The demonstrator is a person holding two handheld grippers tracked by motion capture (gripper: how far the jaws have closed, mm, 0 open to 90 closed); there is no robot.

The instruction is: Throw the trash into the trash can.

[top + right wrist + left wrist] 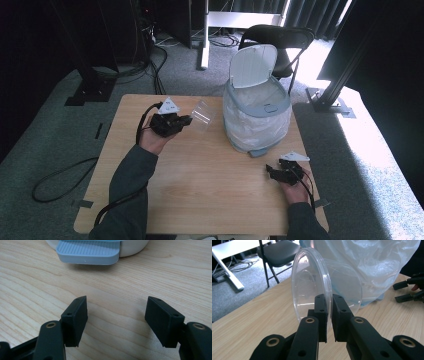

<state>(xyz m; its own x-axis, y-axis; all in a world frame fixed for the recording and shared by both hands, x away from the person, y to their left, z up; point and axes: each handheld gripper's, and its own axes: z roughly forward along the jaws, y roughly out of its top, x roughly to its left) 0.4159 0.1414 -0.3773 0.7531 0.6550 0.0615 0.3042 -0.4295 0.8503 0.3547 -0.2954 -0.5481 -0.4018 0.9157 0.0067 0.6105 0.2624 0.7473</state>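
High view: the left gripper (pixel 186 120) is clamped on the rim of a clear plastic lid (pixel 202 115), held on edge above the table (pixel 200 190), and the open bin (pixel 256 112) lies at about three o'clock from it, close by. The left hand is much the nearer to the bin's mouth; the lid probably has to rise and travel right over the rim. The right gripper (pixel 272 172) rests spread and empty at five o'clock of the bin, just by its pedal (pixel 87 252).

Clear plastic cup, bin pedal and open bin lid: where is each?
clear plastic cup (pixel 310 287): left gripper view, its round base.
bin pedal (pixel 87 252): right gripper view, its ribbed top.
bin lid (pixel 252 65): high view, its raised inner face.
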